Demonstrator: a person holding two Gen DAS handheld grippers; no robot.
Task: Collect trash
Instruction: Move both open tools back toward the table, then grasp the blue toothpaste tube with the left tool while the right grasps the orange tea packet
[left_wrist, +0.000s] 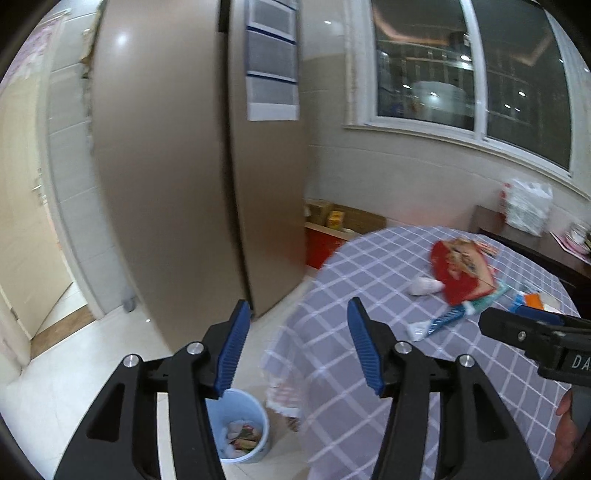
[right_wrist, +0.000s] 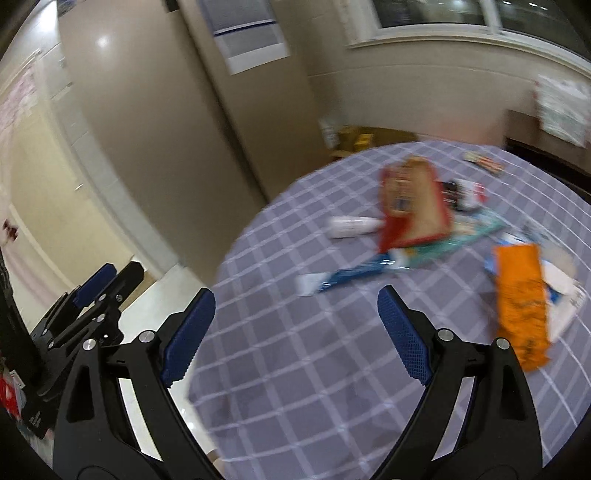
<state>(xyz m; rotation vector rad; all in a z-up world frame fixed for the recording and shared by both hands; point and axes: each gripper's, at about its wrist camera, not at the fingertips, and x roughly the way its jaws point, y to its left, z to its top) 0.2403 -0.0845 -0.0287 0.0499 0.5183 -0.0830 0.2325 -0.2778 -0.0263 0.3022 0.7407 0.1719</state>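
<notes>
Left claw (left_wrist: 297, 347), jaws spread wide and holding nothing, above the floor beside the round table (left_wrist: 369, 369), whose checked cloth hides its edge and legs. Below it, a pale blue bin (left_wrist: 255, 413) on the floor, partly covered by the left finger; crumpled scraps lie inside, their kind unclear.

Right claw (right_wrist: 295, 336), likewise wide open and empty, over the near part of the table (right_wrist: 295, 387). Trash lies scattered on the cloth ahead: a red packet (right_wrist: 413, 206), a small white bottle (right_wrist: 351, 226) on its side touching it, a blue-and-white tube (right_wrist: 347, 277), a teal wrapper (right_wrist: 461, 236) partly under the packet, and an orange wrapper (right_wrist: 521, 306) over white papers. Motion blur makes labels unreadable. The far items are too smeared to name.
</notes>
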